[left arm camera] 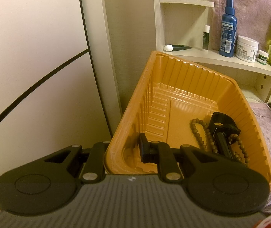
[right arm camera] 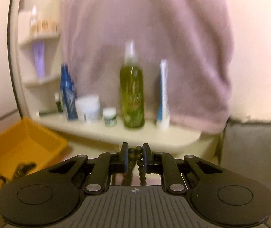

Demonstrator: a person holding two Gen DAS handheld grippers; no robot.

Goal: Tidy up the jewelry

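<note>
Right gripper (right arm camera: 135, 158) has its jaws squeezed on a dark green bead strand (right arm camera: 137, 153), the loops hanging down between the fingers. Left gripper (left arm camera: 124, 152) pinches the near left wall of the orange tray (left arm camera: 135, 102), one finger inside, one outside. Inside the tray, toward its right wall, a brown bead bracelet (left arm camera: 198, 133) lies against a black clip (left arm camera: 223, 127). Behind it all, a shelf (left arm camera: 221, 59) carries bottles and jars.
</note>
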